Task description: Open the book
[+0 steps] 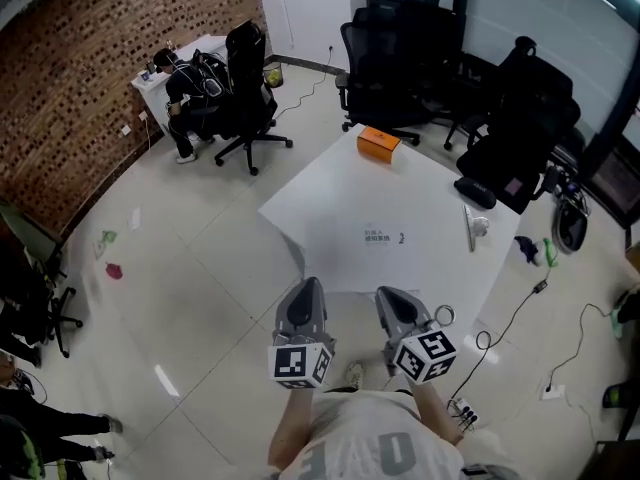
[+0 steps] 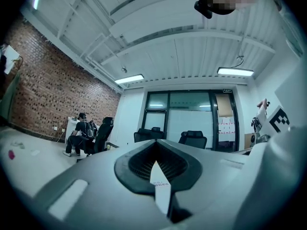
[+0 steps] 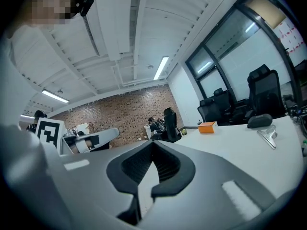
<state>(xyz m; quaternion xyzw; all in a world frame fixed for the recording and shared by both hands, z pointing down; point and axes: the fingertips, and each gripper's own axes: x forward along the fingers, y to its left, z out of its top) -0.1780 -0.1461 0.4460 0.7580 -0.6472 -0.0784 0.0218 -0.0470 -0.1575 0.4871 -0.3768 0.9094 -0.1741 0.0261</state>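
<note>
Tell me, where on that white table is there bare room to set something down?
The table's left half is bare, from the orange box at the far corner to the left gripper and right gripper at the near edge. The middle carries only small print. The right edge is crowded: a black object and a shiny clip-like thing.

place: pretty clearly an office
seating: black swivel chairs [image 1: 395, 58] past the white table's [image 1: 330, 218] far edge
walls: brick wall [image 1: 80, 78], glass partition [image 2: 192, 119]
extras: person at a corner desk [image 1: 185, 88], ceiling strip lights [image 2: 129, 79]
</note>
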